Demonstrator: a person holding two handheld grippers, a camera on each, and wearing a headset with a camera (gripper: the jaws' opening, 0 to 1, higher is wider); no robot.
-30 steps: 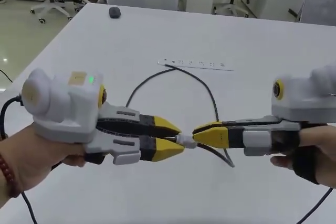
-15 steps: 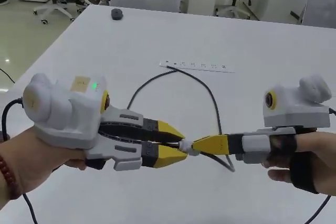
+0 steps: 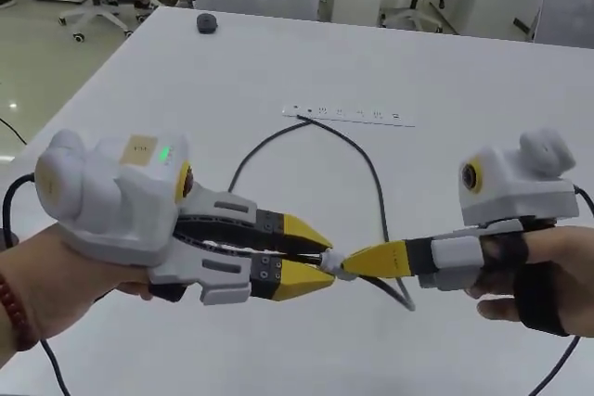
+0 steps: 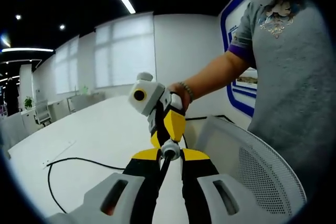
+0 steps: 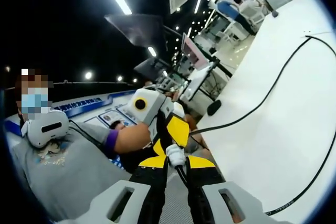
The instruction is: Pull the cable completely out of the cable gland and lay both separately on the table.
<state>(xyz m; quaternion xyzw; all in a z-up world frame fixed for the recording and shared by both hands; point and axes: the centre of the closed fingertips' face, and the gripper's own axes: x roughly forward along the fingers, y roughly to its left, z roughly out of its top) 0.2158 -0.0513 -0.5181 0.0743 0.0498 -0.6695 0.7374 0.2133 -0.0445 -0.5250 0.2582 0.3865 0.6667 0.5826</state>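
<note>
1. Left gripper (image 3: 320,261): the yellow-tipped jaws stand a narrow gap apart. They are clamped from the left on the small white-grey plastic cable gland (image 3: 332,262), which is held up over the near part of the white table (image 3: 278,62).
2. Right gripper (image 3: 353,261): the jaws are nearly together, pinching the gland's right end. The tips of the two grippers almost touch.
3. Left gripper view: the gland (image 4: 169,150) shows end-on between the gripper's own tips. The thin black cable (image 4: 161,174) runs back between the jaws.
4. Right gripper view: the white gland (image 5: 176,156) sits at the gripper's own tips, and the cable (image 5: 181,175) comes out of it toward the camera. The cable is not yet out of the gland.
5. Head view: the cable (image 3: 375,178) loops on the table beyond the grippers. The far bend of the loop lies just beside a long white power strip (image 3: 348,116).
6. A bare left hand (image 3: 56,285) holds the left gripper. A right hand in a black fingerless glove (image 3: 529,289) holds the right one.
7. A dark computer mouse (image 3: 205,23) sits at the far left of the table.
</note>
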